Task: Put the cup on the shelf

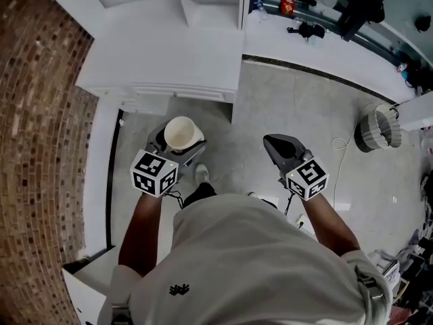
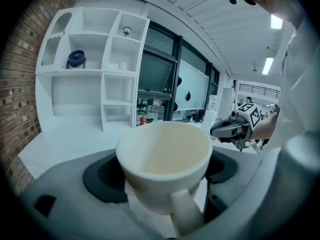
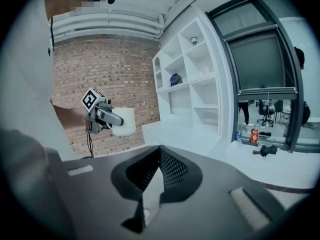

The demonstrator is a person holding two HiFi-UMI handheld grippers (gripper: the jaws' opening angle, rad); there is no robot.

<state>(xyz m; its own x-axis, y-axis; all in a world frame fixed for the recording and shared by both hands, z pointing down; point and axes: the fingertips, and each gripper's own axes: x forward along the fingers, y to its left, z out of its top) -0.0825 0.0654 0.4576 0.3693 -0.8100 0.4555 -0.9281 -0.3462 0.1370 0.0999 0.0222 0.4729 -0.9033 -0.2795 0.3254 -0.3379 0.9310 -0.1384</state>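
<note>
A cream cup with a handle sits upright between the jaws of my left gripper, which is shut on it. In the left gripper view the cup fills the middle, its handle toward the camera, and it looks empty. The white shelf unit stands ahead of it, and its open compartments are some way off. My right gripper is held to the right at about the same height, shut with nothing in it. From the right gripper view, the cup hangs in front of the brick wall.
A dark blue object sits in an upper shelf compartment. A red can and dark tools lie on the window ledge to the right. A white ribbed basket stands on the floor at right. The brick wall closes the left side.
</note>
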